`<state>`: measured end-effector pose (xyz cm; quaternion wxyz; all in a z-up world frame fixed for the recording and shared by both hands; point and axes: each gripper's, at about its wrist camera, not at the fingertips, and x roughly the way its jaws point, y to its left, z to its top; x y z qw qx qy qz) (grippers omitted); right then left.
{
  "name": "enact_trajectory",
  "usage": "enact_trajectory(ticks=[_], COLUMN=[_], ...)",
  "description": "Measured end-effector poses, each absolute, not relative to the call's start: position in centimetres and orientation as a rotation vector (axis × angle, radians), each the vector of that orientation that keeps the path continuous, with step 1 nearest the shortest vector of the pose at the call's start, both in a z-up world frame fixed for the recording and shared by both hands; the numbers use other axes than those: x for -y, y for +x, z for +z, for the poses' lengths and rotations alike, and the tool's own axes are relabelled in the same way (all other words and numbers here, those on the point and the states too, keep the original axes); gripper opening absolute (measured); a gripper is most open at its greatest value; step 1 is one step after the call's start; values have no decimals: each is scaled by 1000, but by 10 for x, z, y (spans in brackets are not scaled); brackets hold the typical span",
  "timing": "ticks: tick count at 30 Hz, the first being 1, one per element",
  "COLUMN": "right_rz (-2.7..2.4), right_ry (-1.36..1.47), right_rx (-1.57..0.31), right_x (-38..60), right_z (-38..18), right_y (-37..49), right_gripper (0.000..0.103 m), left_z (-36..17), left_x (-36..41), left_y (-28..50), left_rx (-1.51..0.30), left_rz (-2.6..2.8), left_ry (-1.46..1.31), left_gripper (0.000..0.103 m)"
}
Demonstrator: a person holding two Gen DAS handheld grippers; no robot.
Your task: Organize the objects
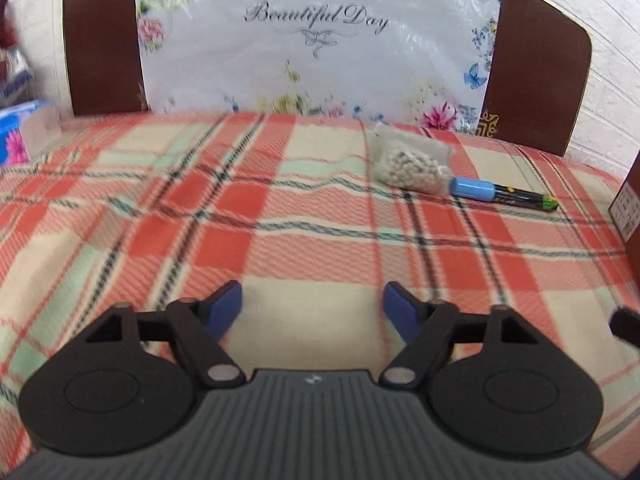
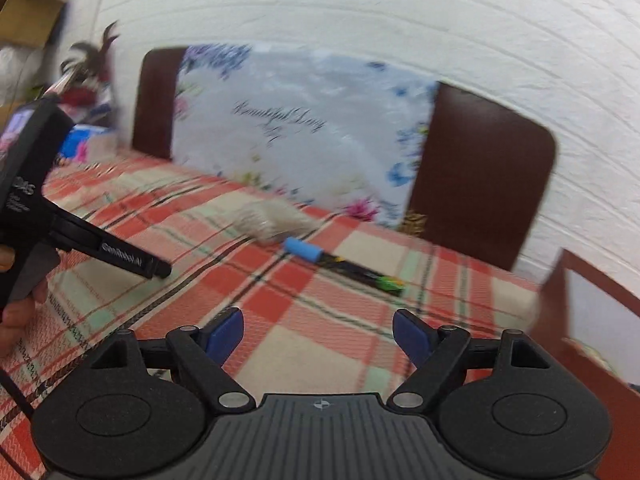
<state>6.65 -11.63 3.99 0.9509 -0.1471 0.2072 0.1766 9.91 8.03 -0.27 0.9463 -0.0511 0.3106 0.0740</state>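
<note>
A clear bag of small pale beads [image 1: 412,162] lies on the plaid tablecloth [image 1: 280,200] at the far right. A black marker with a blue cap [image 1: 502,193] lies just right of it. Both show blurred in the right wrist view, the bag [image 2: 276,220] and the marker [image 2: 340,264]. My left gripper [image 1: 313,312] is open and empty, well short of them. My right gripper [image 2: 318,334] is open and empty, above the cloth in front of the marker. The left gripper's body [image 2: 36,200] shows at the left of the right wrist view.
A brown chair back [image 1: 532,68] draped with a floral "Beautiful Day" plastic sheet [image 1: 316,44] stands behind the table. A tissue pack [image 1: 20,132] sits at the far left. A brown box [image 2: 592,320] stands at the table's right edge. A white wall is behind.
</note>
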Motion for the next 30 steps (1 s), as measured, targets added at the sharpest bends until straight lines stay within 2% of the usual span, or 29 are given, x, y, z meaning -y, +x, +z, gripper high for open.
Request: enact_trajectory(ticks=[3, 9, 12, 15, 17, 19, 23, 30], right_rz=[372, 355, 358, 414, 442, 464, 457, 458], right_ry=[-376, -366, -349, -244, -272, -332, -372, -249], right_rx=[-449, -549, -634, -693, -684, -675, -663, -641], right_x=[104, 109, 108, 118, 115, 107, 104, 132], right_z=[33, 34, 22, 25, 25, 25, 25, 17], right_y=[103, 210, 238, 240, 227, 212, 184, 98], right_gripper=[77, 81, 81, 54, 28, 16, 16, 16], left_z=[-4, -7, -9, -9, -9, -9, -9, -9], left_x=[-79, -88, -87, -89, -88, -88, -87, -81], left_y=[98, 100, 100, 100, 101, 101, 101, 103], left_rx=[-599, -572, -566, -561, -561, -562, -566, -589], left_rz=[129, 101, 99, 94, 95, 96, 100, 113], left_ry=[-111, -162, -175, -190, -188, -184, -173, -119], left_gripper=[93, 94, 94, 95, 95, 95, 95, 96])
